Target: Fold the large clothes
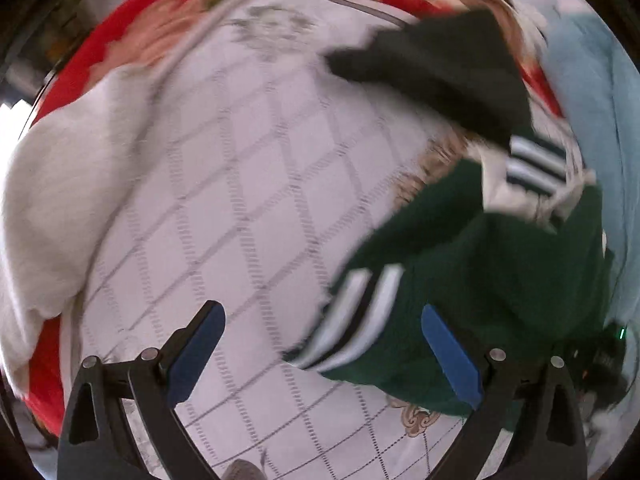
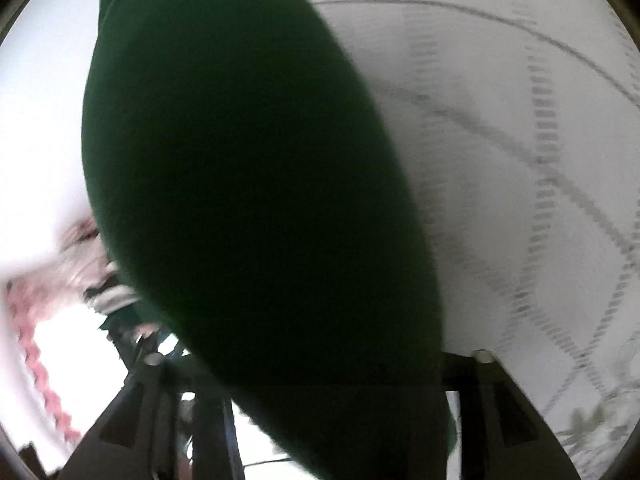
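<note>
While my left gripper (image 1: 322,354) points straight down at the bed, its blue-padded jaws stand wide apart with nothing pressed between them — only the striped cuff of the dark green knitted sweater with white stripes (image 1: 472,280) lies in the gap, loose. That sweater sits to the right of my left fingers, bunched in a heap, its long axis running up and away toward the right edge of the white quilted bedspread with grey diamond stitching (image 1: 240,184). My right gripper (image 2: 320,400) is the nearer one to the cloth: in its view green fabric (image 2: 256,184) fills the space right over the jaws and hides the pads, so I cannot tell whether I grasp it or have let it go. Farther off lie a white fluffy blanket (image 1: 60,208), a black garment (image 1: 440,76) and a red floral cover (image 1: 120,32) — all blurred.
</note>
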`<state>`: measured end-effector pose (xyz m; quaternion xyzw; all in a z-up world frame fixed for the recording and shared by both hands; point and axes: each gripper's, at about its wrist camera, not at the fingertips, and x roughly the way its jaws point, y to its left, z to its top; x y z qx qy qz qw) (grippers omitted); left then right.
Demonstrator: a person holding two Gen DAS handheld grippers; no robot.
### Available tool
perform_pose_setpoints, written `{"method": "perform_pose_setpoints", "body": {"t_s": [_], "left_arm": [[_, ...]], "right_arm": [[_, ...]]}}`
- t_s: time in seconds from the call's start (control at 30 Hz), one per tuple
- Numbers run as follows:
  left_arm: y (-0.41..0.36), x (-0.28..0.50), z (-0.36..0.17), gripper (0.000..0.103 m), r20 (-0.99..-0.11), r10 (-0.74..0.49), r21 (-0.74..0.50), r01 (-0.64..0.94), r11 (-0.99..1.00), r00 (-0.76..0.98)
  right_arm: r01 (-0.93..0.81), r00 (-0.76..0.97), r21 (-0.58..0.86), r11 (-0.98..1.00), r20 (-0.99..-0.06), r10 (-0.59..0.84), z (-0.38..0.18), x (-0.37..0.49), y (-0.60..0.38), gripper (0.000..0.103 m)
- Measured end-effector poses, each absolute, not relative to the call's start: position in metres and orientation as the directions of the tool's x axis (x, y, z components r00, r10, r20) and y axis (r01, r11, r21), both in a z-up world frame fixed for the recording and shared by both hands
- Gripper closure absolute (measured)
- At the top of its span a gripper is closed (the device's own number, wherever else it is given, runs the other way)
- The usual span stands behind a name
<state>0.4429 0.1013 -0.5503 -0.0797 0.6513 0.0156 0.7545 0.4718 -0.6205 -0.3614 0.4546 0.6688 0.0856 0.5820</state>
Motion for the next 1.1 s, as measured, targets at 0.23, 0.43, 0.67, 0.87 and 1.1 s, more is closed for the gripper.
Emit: {"method": "perform_pose_setpoints", "body": {"t_s": [0.23, 0.43, 0.67, 0.87, 1.1], "left_arm": [[0.007, 0.478, -0.521, 0.003, -0.966, -0.174, -0.142, 0.166, 0.976, 0.194], [-0.068, 0.54, -0.559, 0.0, -0.974, -0.042, 0.029, 0.302, 0.953, 0.224], [-0.078, 0.592, -0.594, 0.0, -0.98, -0.114, -0.069, 0.257, 0.964, 0.163], [-0.066, 0.592, -0.6, 0.0, -0.981, -0.155, -0.129, 0.201, 0.971, 0.118], [-0.014, 0.562, -0.545, 0.0, -0.968, -0.158, -0.124, 0.177, 0.976, 0.192]], "right_arm": [[0.446, 0.09, 0.493, 0.747, -0.855, 0.511, -0.299, 0.473, -0.642, 0.031], [0.411, 0.203, 0.45, 0.793, -0.893, 0.402, -0.248, 0.483, -0.663, 0.031], [0.264, 0.272, 0.477, 0.839, -0.871, 0.41, -0.217, 0.527, -0.593, 0.032], [0.323, 0.164, 0.265, 0.908, -0.961, 0.222, -0.294, 0.608, -0.559, 0.051], [0.375, 0.117, 0.444, 0.814, -0.894, 0.433, -0.27, 0.619, -0.592, 0.032]]}}
